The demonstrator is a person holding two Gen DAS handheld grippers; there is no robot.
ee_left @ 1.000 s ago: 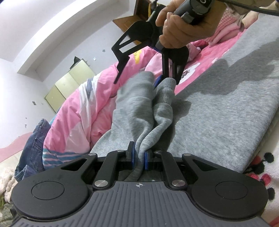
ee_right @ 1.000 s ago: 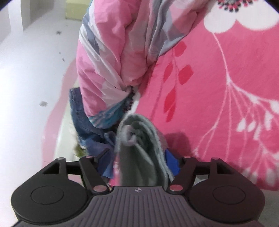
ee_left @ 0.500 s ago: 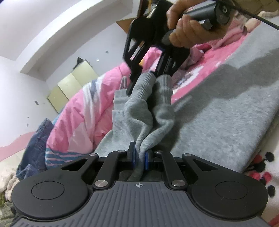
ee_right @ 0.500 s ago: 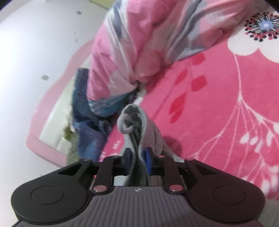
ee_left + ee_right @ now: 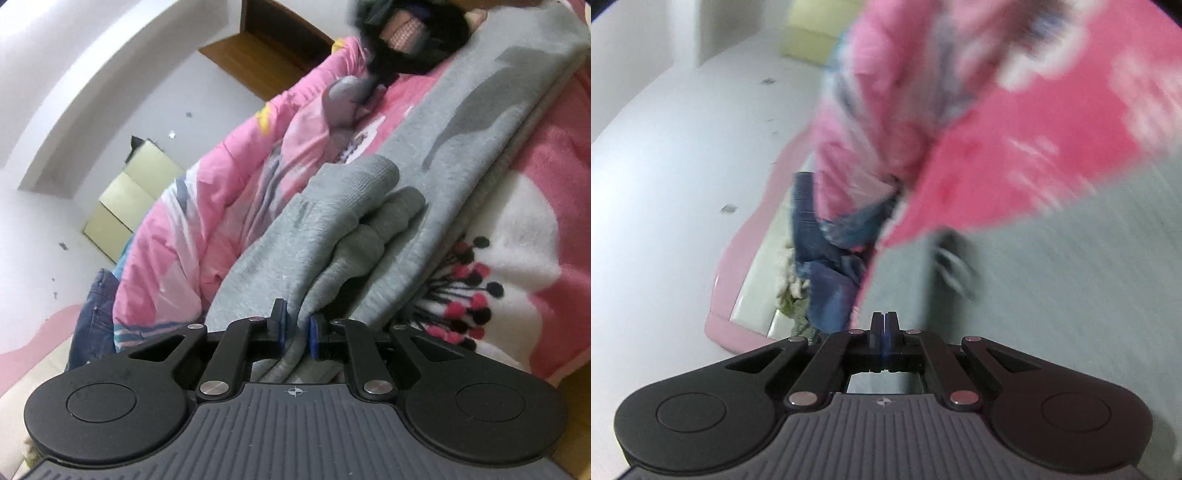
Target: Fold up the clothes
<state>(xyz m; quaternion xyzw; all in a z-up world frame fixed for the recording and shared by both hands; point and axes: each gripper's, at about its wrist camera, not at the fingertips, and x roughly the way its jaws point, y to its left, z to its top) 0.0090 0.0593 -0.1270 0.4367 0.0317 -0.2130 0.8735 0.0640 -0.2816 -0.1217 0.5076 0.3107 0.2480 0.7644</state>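
A grey sweatshirt (image 5: 461, 129) lies spread on a pink flowered blanket (image 5: 524, 229). Its sleeve, ending in a ribbed cuff (image 5: 369, 177), lies bunched on the body. The sleeve's near fold runs between the blue pads of my left gripper (image 5: 295, 330). Those jaws are opening, with the cloth still touching both pads. My right gripper (image 5: 884, 325) is shut with nothing between its pads, above blurred grey cloth (image 5: 1052, 288). In the left wrist view the right gripper is only a dark blur at the top edge.
A bundled pink quilt (image 5: 221, 192) lies along the sweatshirt's left side, with blue jeans (image 5: 92, 317) heaped beyond it. A pale yellow cabinet (image 5: 122, 199) and a brown wooden door (image 5: 266, 48) stand against the white wall. The jeans (image 5: 820, 280) also show by the bed's edge.
The right gripper closed on the cuff, then came off it and now is shut empty, swinging fast across the bed. The sleeve has dropped onto the sweatshirt. The left gripper's pads have parted slightly.
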